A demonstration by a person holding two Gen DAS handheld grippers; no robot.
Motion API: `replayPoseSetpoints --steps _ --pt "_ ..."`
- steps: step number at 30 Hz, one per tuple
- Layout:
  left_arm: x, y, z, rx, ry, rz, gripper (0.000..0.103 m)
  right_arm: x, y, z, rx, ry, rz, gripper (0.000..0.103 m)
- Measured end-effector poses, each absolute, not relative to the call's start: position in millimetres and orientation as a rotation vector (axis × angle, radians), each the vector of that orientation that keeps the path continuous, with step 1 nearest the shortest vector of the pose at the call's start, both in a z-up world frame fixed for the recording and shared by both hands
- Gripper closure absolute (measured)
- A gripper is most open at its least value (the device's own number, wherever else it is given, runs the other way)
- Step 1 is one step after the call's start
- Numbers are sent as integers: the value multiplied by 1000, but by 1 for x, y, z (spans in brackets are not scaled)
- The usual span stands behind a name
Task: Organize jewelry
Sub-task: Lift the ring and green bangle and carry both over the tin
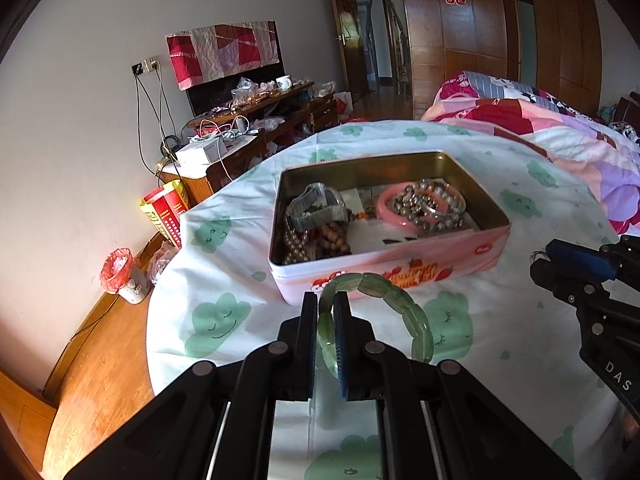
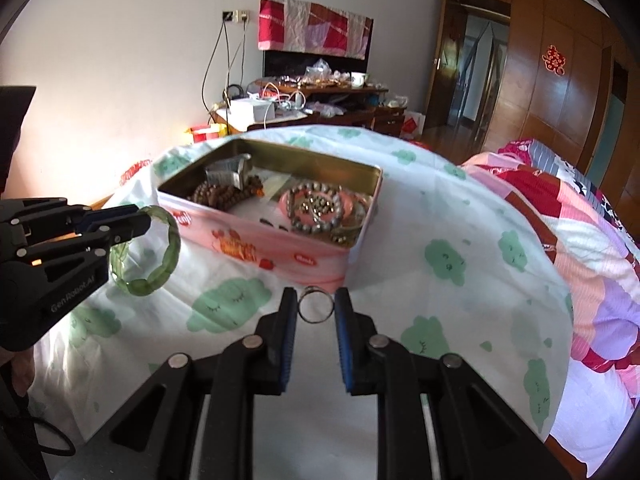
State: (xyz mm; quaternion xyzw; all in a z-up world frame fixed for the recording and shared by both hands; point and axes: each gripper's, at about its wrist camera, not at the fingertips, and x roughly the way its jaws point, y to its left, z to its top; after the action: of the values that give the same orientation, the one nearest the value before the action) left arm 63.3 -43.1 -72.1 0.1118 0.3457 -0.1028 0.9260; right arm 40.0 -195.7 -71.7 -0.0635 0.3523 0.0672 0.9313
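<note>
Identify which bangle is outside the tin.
The green bangle, clamped in the left hand-held gripper in front of the tin. The pink bangle lies inside under beads.

The right gripper (image 1: 538,258) carried the white letters "DAS" on its black body, seen at the right of the left tongs. The left gripper (image 2: 138,218) carried "GenRobot.AI" on its black body, at the left of the right tongs. A red double-happiness sign (image 2: 553,59) stood on the wardrobe door (image 2: 568,80), far ahead. The tin's (image 1: 400,268) label was unreadable.
</note>
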Motion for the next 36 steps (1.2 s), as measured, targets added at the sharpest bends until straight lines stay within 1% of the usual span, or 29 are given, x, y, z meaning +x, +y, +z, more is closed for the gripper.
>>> replayPoseSetpoints --steps 17,36 --pt "67 -37 -26 194 614 -203 96 39 -199 -43 -112 613 116 82" --pt "91 -42 -2 212 559 -188 96 60 -198 -19 -139 563 113 82"
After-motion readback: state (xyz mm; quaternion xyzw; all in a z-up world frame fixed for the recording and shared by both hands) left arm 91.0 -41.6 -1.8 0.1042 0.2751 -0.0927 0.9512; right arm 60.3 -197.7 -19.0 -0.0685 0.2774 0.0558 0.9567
